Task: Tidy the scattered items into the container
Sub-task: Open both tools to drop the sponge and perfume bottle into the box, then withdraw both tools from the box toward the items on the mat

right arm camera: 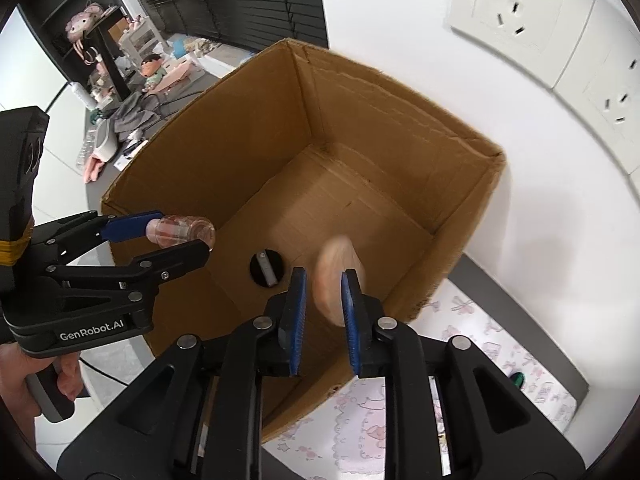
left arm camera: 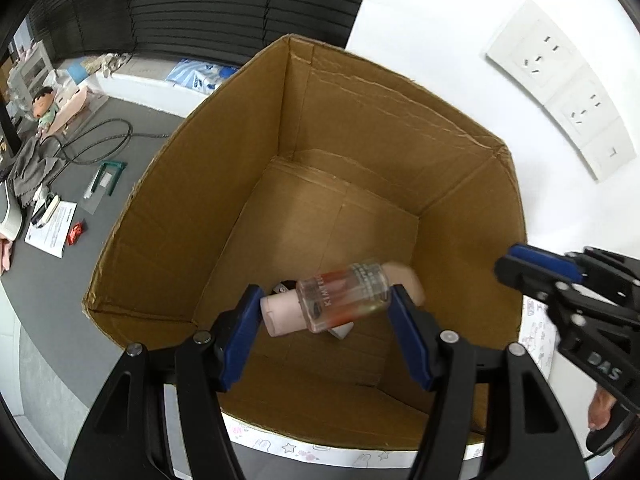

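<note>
Drop-off step: the left tool [right arm camera: 180, 236] grips a clear bottle [right arm camera: 182, 231] over the box [left arm camera: 192, 200] at its 8 o'clock rim. The right tool [right arm camera: 323, 304] stands parted, a blurred pink item [right arm camera: 336, 276] between its pads, apparently falling. Next, I judge, the left opens too.

A grey table [left arm camera: 132, 168] carried the open cardboard box [left arm camera: 360, 128], which stood partly on a white mat with pink prints [right arm camera: 480, 344]. Left of the box, directly on the table, lay a printed paper sheet [left arm camera: 52, 228], a small red wrapper [left arm camera: 75, 233], a black cable [left arm camera: 100, 140] and a grey cloth [left arm camera: 32, 172].
</note>
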The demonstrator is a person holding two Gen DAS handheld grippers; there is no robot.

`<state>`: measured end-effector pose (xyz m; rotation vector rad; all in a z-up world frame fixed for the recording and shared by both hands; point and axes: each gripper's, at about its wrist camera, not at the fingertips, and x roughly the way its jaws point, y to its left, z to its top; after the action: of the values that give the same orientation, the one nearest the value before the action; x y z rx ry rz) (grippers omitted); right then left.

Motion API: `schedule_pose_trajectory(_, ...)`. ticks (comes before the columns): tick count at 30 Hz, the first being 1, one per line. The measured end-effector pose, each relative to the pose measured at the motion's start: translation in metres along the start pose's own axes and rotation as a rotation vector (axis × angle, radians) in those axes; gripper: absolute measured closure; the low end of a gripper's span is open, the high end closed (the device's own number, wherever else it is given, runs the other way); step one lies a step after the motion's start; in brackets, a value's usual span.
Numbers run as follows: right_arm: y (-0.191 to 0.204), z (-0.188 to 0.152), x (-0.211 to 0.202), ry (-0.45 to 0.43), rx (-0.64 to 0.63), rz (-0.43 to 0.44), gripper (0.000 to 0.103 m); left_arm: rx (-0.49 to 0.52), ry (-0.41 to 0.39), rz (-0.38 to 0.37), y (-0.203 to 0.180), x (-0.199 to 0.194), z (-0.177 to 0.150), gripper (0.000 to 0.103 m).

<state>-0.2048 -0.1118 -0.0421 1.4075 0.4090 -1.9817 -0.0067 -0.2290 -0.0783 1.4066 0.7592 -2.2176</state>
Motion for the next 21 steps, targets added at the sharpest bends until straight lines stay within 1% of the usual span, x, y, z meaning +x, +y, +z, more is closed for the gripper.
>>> schedule_pose_trajectory(1, 0.001, 0.0, -0.003, -0.006, -0.004, -0.004, 0.083, -0.002, -0.002, 0.006, 0.0, 0.0, 0.0, 0.04)
schedule_pose_trajectory(2, 0.001, -0.001, -0.006, -0.011, -0.006, -0.004, 0.079, -0.002, -0.005, 0.011, 0.0, 0.0, -0.001, 0.039)
schedule_pose_trajectory(3, 0.001, -0.002, -0.009, -0.016, -0.008, -0.009, 0.067, 0.001, -0.008, 0.014, -0.001, -0.001, -0.001, 0.029)
schedule_pose_trajectory(4, 0.001, -0.003, -0.013, -0.025, -0.011, -0.024, 0.061, 0.005, -0.011, 0.017, -0.002, -0.001, -0.001, 0.021)
schedule_pose_trajectory(5, -0.001, -0.005, -0.016, -0.032, -0.012, -0.036, 0.049, 0.011, -0.015, 0.02, -0.003, -0.002, -0.002, 0.011)
schedule_pose_trajectory(6, -0.003, -0.007, -0.02, -0.04, -0.012, -0.047, 0.042, 0.022, -0.024, 0.026, -0.005, -0.004, -0.002, 0.01)
schedule_pose_trajectory(7, -0.007, -0.009, -0.024, -0.049, -0.004, -0.051, 0.04, 0.027, -0.029, 0.026, -0.006, -0.005, -0.002, 0.01)
schedule_pose_trajectory(8, -0.01, -0.011, -0.028, -0.053, 0.006, -0.05, 0.034, 0.031, -0.031, 0.024, -0.008, -0.006, -0.003, 0.009)
schedule_pose_trajectory(9, -0.015, -0.014, -0.032, -0.058, 0.023, -0.048, 0.026, 0.031, -0.031, 0.022, -0.009, -0.005, -0.002, 0.005)
schedule_pose_trajectory(10, -0.02, -0.016, -0.034, -0.063, 0.037, -0.049, 0.022, 0.029, -0.025, 0.021, -0.011, -0.005, -0.002, 0.002)
schedule_pose_trajectory(11, -0.023, -0.017, -0.036, -0.065, 0.046, -0.053, 0.013, 0.016, -0.018, 0.018, -0.011, -0.005, -0.003, 0.0)
schedule_pose_trajectory(12, -0.03, -0.02, -0.039, -0.07, 0.065, -0.069, 0.008, 0.002, -0.017, 0.008, -0.011, -0.005, -0.003, 0.0)
schedule_pose_trajectory(14, -0.039, -0.024, -0.042, -0.072, 0.087, -0.079, 0.006, -0.015, -0.016, -0.005, -0.012, -0.007, -0.004, 0.0)
schedule_pose_trajectory(16, -0.047, -0.029, -0.044, -0.077, 0.109, -0.077, 0.003, -0.014, -0.019, 0.0, -0.016, -0.009, -0.003, 0.0)
schedule_pose_trajectory(17, -0.049, -0.03, -0.046, -0.081, 0.117, -0.079, 0.0, -0.008, -0.024, 0.002, -0.018, -0.011, -0.003, 0.0)
schedule_pose_trajectory(21, -0.061, -0.041, -0.055, -0.105, 0.15, -0.084, 0.0, 0.017, -0.038, 0.011, -0.027, -0.017, -0.002, 0.0)
